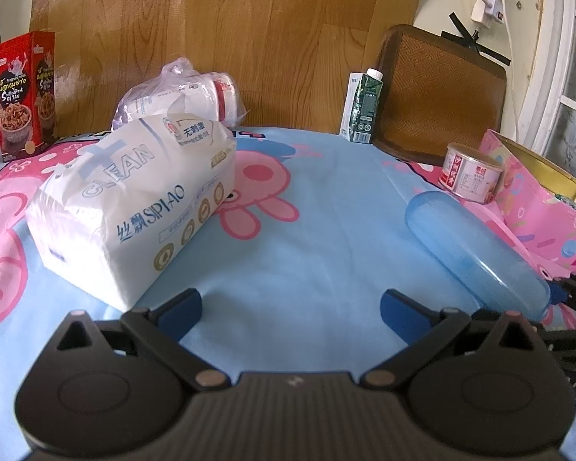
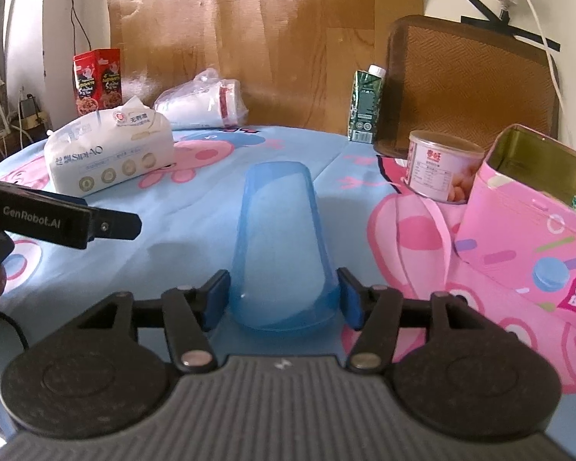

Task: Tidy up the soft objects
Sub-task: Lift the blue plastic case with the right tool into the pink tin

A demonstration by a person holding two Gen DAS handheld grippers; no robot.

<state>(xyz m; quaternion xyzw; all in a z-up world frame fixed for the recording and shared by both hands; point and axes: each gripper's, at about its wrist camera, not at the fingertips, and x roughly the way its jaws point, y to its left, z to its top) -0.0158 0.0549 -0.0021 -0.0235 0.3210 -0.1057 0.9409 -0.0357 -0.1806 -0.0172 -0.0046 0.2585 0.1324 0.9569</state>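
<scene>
A: Which step are we at?

B: The right gripper (image 2: 284, 296) has its jaws either side of the blue plastic cup (image 2: 282, 246), which lies on its side near the front edge of the table (image 2: 196, 269). The pads look just clear of the cup wall, though I can't be sure they aren't touching. The left gripper (image 1: 290, 307) is spread wide with nothing in it.

A: And the soft things?

B: The tissue pack (image 1: 134, 207) sits toward the table's left side, with a bagged roll (image 1: 180, 96) behind it at the back edge. I'd judge the next move means going for the pack with jaws wide, squeezing gently.

A: Any writing?

B: The pack reads "CLEAN" and "SIPIAO". The pink tin (image 2: 530, 230) at the right edge shows part of "BISCUIT", and the left gripper's finger says "GenRobot.AI".
</scene>
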